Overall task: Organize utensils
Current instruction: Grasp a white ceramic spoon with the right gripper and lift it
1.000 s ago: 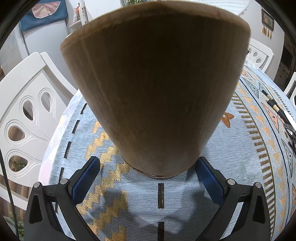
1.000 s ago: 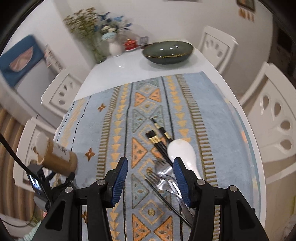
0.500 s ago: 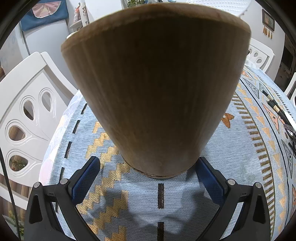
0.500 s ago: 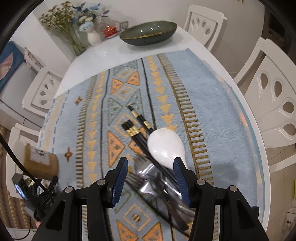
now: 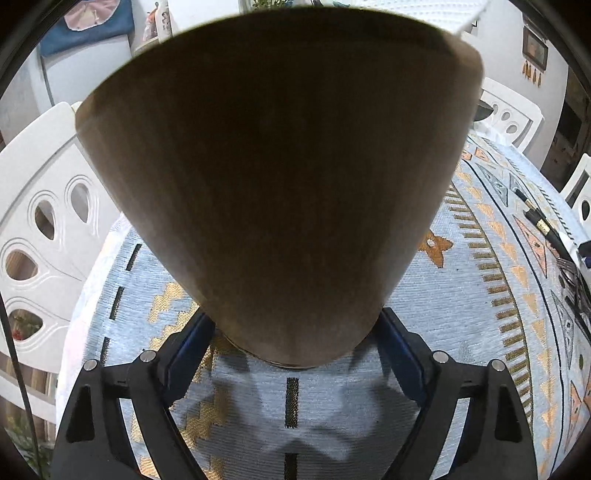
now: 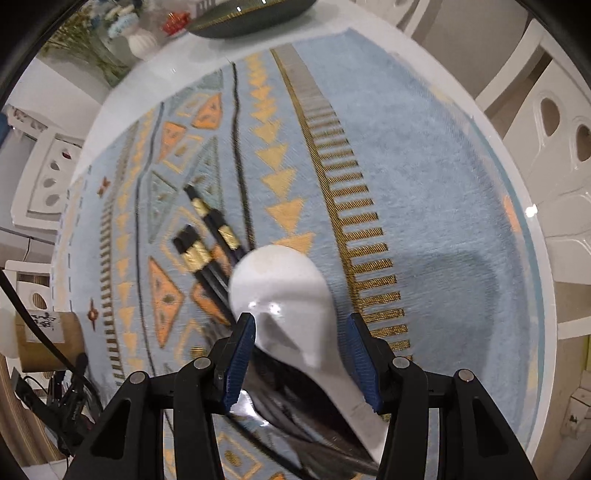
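Left tongs [image 5: 295,332] clenched on a wooden holder [image 5: 280,184] that hides most of the tabletop [image 5: 461,314]. Right tongs [image 6: 301,350] released, straddling a white spoon [image 6: 284,295] lying over chopsticks [image 6: 207,240]; beneath, blurred forks, partly hidden.

One wooden utensil holder [image 5: 280,177], one white spoon [image 6: 284,295], looks like four black chopsticks [image 6: 207,236], one dark bowl [image 6: 251,14], one patterned cloth [image 6: 406,192]. Forks are too blurred to count.
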### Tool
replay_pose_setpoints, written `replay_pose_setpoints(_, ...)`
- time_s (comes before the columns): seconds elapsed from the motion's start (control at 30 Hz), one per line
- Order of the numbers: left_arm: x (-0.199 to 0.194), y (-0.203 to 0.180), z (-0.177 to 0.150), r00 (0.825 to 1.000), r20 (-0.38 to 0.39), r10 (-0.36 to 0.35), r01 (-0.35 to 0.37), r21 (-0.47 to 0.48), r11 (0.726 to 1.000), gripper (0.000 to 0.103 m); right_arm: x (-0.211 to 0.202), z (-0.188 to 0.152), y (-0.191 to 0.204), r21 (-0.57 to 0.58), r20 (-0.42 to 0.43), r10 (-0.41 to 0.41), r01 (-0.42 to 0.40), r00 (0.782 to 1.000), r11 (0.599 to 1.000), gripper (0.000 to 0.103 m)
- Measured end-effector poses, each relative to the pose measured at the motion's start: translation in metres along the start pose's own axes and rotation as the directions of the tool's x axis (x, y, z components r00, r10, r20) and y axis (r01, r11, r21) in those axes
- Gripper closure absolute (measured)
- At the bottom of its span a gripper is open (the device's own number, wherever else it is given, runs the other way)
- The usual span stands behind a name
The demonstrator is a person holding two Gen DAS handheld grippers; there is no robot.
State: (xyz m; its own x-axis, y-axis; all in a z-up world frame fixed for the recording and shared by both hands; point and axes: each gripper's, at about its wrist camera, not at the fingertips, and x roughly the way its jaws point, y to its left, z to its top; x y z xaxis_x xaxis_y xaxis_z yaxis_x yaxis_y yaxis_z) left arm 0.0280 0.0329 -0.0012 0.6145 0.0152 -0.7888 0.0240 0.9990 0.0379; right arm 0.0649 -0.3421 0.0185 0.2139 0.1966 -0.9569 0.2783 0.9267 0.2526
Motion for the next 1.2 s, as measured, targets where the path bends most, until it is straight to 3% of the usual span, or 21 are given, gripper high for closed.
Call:
replay_pose_setpoints(0.2,0.001,0.001,-0.001,1.0,0.002,-0.002,0.002,0.0,1.0,0.016,0.006,0.003,-0.011,0.075,-0.003,0.066,-0.066,0.998,0.995,0.053)
replay_pose_setpoints(0.43,0.001,0.002,-0.001,1.0,0.002,-0.001,0.001,0.0,1.0,0.015,0.0,-0.004,-0.004,0.061,0.035,0.033,-0.036,0.999,0.997,0.059)
replay_pose_setpoints(0.6,0.001,0.002,-0.001,1.0,0.002,-0.002,0.002,0.0,1.0,0.015,-0.014,-0.008,0.006,0.045,0.079,0.023,-0.027,0.997,0.999,0.08)
replay_pose_setpoints(0.73,0.001,0.002,-0.001,1.0,0.001,-0.003,0.003,-0.001,1.0,0.015,-0.022,-0.012,0.02,0.003,0.089,0.002,-0.003,0.996,1.0,0.086)
replay_pose_setpoints(0.93,0.0,0.004,-0.002,1.0,0.0,-0.006,0.006,-0.002,1.0,0.015,-0.016,-0.005,0.044,-0.061,0.056,0.021,-0.018,0.998,0.998,0.086)
replay_pose_setpoints(1.2,0.001,0.004,-0.002,1.0,-0.003,-0.014,0.014,-0.009,1.0,0.015,-0.006,0.01,0.078,-0.164,0.027,-0.021,0.025,0.999,0.986,0.086)
